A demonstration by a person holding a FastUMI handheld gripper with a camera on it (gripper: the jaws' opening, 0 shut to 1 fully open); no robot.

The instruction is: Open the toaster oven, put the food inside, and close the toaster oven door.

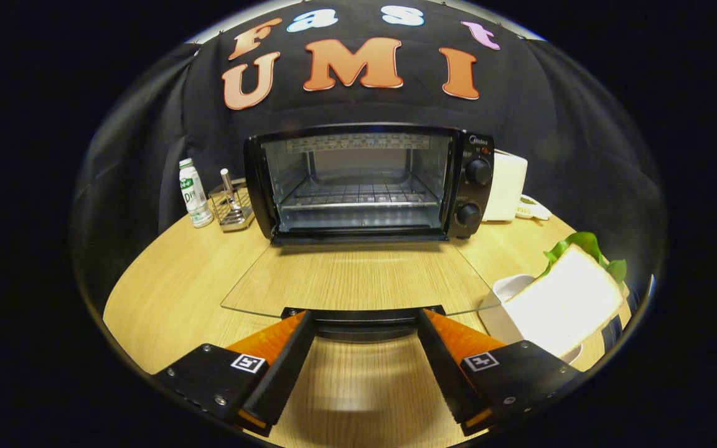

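Far left by the wall: bottle (195,192) and wire rack (232,205), not needed. Middle: toaster oven (368,182) wide open, glass door (358,277) flat on the table (165,298), handle (363,323) between the spread fingers of the gripper (363,314), gripping nothing. Next up, probably: back off, swing right to the sandwich (567,298) on its plate (501,314). Pinch gently, keep level.

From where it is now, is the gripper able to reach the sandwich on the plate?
Probably yes. The sandwich lies uncovered on its plate, just beside the right finger. The tongs are open at the lowered door's handle, holding nothing, so nothing blocks a sideways move.
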